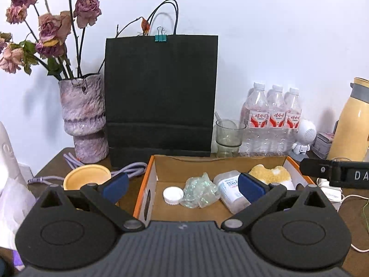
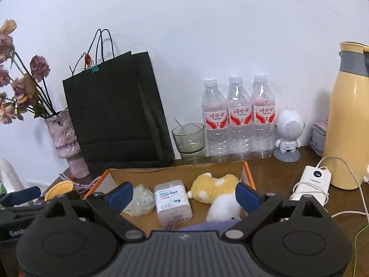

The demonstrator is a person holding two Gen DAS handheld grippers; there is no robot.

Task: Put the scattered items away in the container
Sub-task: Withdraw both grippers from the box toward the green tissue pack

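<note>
Dark wooden table (image 2: 276, 173) against a white wall (image 2: 207, 34).
Tall black paper bag (image 1: 159, 97) stands behind the orange-edged cardboard box (image 1: 147, 175); left gripper (image 1: 182, 185) and right gripper (image 2: 184, 196) both released, empty.

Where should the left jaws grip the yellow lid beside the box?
Probably across the raised rim of the yellow lid, coming down from above. It lies flat and open-side up left of the cardboard box, so the thin wall is the only edge to pinch. The left gripper is open and nearest.
</note>
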